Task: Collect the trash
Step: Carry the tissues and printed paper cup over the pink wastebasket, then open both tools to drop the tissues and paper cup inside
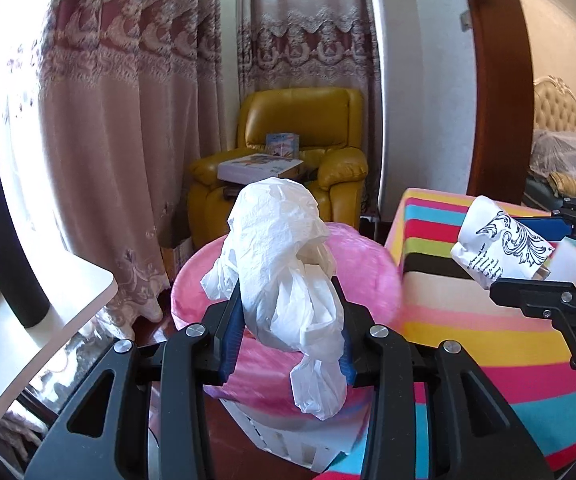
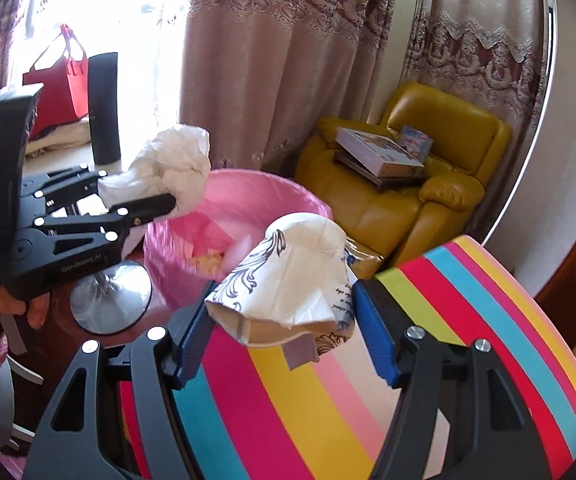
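The left tongs [image 1: 288,316] pinch a crumpled white plastic bag [image 1: 284,264] between their blue pads. The bag's long axis runs up and away from the tongs, its bulging end uppermost and a loose tail hanging below the pads. It is held in the air over the near rim of the pink-lined bin [image 1: 367,264]. In the right wrist view the left tongs [image 2: 168,204] reach in from the left, about level, with the bag [image 2: 172,164] sticking out past their tips at the bin's [image 2: 288,196] left rim; a hand [image 2: 20,300] grips the handle low at the left edge.

The right tongs [image 2: 284,320] clamp a crushed paper cup [image 2: 288,280], white with a dark scroll print. The cup lies tilted, its open mouth toward the lower left and the camera, its squashed end up and away toward the bin. It hangs above the edge of the striped stool [image 2: 467,320], just short of the bin's near rim. From the left wrist view the cup [image 1: 503,244] shows at the right, gripped by the right tongs [image 1: 555,256] coming in from the right edge over the stool [image 1: 467,332].

A yellow armchair [image 1: 299,140] with boxes on it stands beyond the bin, before the curtains [image 1: 128,120].
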`<state>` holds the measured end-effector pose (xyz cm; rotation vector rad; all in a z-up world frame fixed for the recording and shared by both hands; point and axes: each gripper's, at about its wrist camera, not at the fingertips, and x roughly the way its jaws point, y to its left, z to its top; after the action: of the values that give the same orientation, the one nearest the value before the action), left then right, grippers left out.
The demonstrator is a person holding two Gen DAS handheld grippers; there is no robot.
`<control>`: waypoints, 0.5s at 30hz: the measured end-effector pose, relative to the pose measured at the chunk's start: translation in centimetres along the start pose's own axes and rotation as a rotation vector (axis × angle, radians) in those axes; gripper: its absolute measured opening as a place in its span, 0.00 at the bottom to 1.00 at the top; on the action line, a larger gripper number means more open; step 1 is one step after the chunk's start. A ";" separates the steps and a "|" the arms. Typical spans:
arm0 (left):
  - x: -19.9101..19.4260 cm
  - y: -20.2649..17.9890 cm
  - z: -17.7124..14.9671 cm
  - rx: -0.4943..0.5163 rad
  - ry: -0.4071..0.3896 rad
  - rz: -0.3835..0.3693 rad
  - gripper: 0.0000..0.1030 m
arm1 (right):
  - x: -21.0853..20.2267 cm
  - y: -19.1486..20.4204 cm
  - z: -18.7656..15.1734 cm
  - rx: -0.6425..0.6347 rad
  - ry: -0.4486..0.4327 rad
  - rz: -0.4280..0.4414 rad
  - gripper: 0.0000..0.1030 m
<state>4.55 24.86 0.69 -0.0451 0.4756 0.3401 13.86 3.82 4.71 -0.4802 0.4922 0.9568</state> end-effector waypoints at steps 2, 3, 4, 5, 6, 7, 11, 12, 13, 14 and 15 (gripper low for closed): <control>0.9 0.9 0.5 -0.010 0.006 -0.001 0.37 | 1.0 0.1 0.9 -0.011 -0.005 0.006 0.63; 1.3 1.3 0.6 -0.015 0.011 0.001 0.37 | 1.5 0.2 1.3 -0.011 -0.005 0.010 0.63; 1.8 1.7 0.7 -0.022 0.018 0.001 0.37 | 2.3 0.0 1.9 0.000 0.000 0.018 0.63; 2.2 2.2 0.9 -0.029 0.024 0.001 0.37 | 2.9 -0.1 2.3 0.006 0.003 0.021 0.63; 2.6 2.5 1.1 -0.034 0.028 0.001 0.37 | 3.6 -0.2 2.7 0.009 0.006 0.020 0.63; 3.0 3.0 1.2 -0.039 0.033 0.001 0.37 | 4.4 -0.2 3.2 0.009 0.009 0.021 0.63; 4.2 4.3 1.6 -0.052 0.045 -0.002 0.37 | 6.2 -0.1 4.2 0.005 0.003 0.028 0.63; 4.4 4.4 1.6 -0.053 0.046 -0.002 0.37 | 6.7 0.0 4.6 0.005 0.000 0.029 0.63; 4.7 4.7 1.7 -0.053 0.047 -0.006 0.37 | 6.9 0.0 4.6 0.006 -0.002 0.031 0.63; 4.8 4.8 1.7 -0.053 0.047 -0.010 0.37 | 7.3 0.1 4.9 0.008 -0.002 0.036 0.64; 5.1 5.0 1.8 -0.054 0.049 -0.012 0.37 | 7.6 0.1 5.0 0.008 -0.006 0.042 0.64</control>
<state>7.93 31.36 0.19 -0.1091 0.5139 0.3402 18.43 11.72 4.16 -0.4612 0.5019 0.9958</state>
